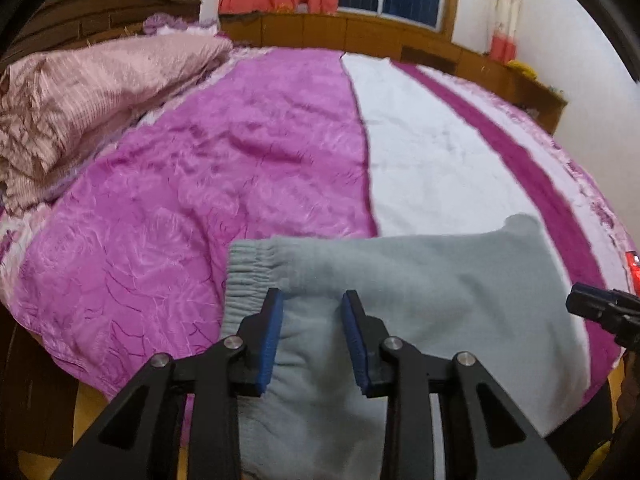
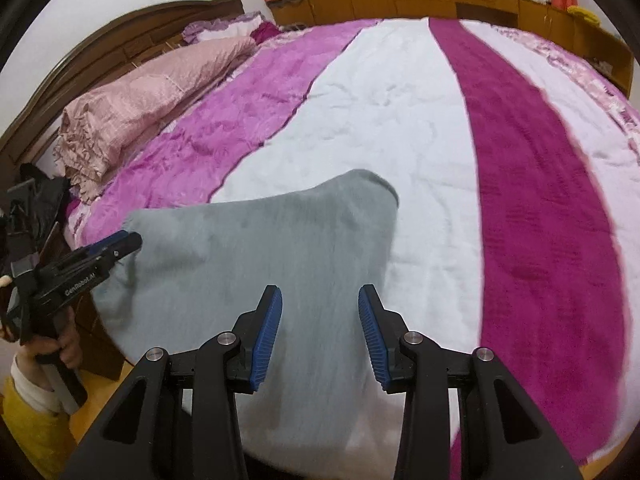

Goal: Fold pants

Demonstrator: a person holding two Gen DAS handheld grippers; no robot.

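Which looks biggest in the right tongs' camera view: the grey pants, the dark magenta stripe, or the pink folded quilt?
1. Grey pants, though nearness to the camera inflates them.
2. Dark magenta stripe, close behind.
3. Pink folded quilt, far off.

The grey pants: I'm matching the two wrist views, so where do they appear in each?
Left wrist: grey pants lie bottom centre, elastic waistband at their left.
Right wrist: grey pants lie lower left of centre, waistband not visible.
Shared landmark: the white stripe of the bedspread behind them.
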